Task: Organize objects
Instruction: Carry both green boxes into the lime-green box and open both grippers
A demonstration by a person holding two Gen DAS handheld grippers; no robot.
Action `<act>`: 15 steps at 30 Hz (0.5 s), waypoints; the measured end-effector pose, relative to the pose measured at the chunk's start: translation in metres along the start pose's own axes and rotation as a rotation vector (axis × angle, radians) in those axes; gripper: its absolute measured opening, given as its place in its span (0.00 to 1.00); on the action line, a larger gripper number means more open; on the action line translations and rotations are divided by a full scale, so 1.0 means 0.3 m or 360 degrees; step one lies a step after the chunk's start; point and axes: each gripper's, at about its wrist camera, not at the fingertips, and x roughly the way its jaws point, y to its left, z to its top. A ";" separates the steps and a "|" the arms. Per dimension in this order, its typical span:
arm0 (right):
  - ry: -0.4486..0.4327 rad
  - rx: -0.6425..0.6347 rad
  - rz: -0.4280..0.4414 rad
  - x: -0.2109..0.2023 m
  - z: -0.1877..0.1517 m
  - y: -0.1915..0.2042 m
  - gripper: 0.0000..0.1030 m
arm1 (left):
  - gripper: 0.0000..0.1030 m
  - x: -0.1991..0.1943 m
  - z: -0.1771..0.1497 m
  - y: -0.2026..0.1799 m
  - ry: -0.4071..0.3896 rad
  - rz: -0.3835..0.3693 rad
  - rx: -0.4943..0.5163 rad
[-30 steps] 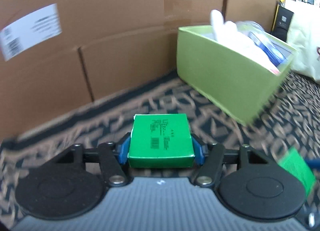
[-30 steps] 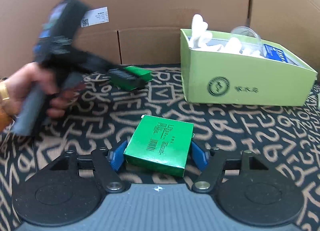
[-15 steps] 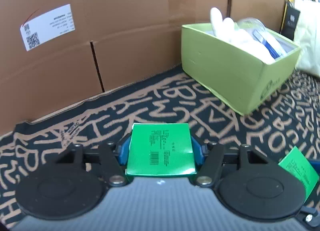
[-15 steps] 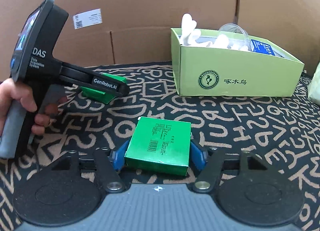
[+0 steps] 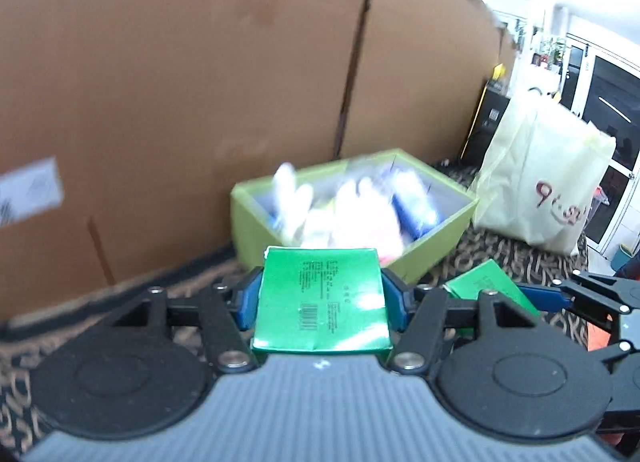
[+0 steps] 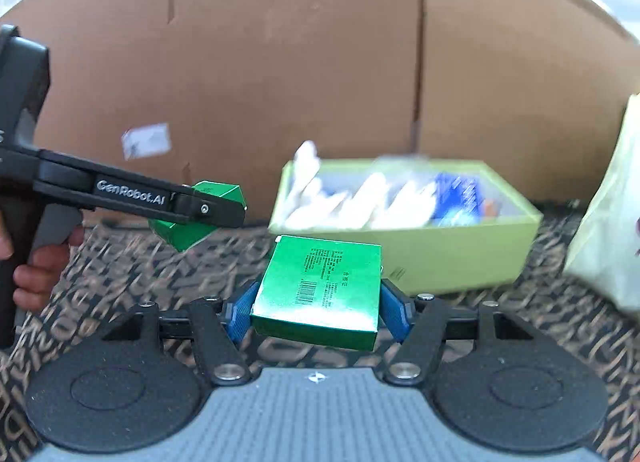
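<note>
My left gripper (image 5: 320,298) is shut on a flat green box (image 5: 320,294) and holds it in the air, just short of the open light-green carton (image 5: 436,238). My right gripper (image 6: 316,302) is shut on a second green box (image 6: 320,286), also lifted, in front of the same carton (image 6: 460,258). The carton holds white and blue items, blurred. In the right wrist view the left gripper (image 6: 208,209) and its green box (image 6: 188,229) are at the left. In the left wrist view the right gripper's box (image 5: 488,290) shows at the right.
A tall cardboard wall (image 5: 200,81) stands right behind the carton. A pale bag (image 5: 540,181) with red lettering stands to the carton's right. The black mat (image 6: 120,262) with tan letters covers the surface below. A hand (image 6: 32,274) holds the left gripper.
Both grippers have risen off the mat with their green boxes and moved toward the carton. I now see into the carton from above. Both views are motion-blurred.
</note>
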 end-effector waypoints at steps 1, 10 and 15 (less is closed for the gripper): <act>-0.0011 0.0004 -0.0014 0.009 0.020 -0.017 0.66 | 0.58 0.017 0.024 -0.020 -0.0008 0.0009 0.0017; 0.0040 0.0079 -0.0048 0.222 0.154 -0.157 0.66 | 0.58 0.233 0.132 -0.080 0.0002 0.0173 0.0024; 0.0073 0.0041 -0.0097 0.351 0.175 -0.214 0.66 | 0.58 0.364 0.150 -0.053 0.0031 0.0258 -0.0003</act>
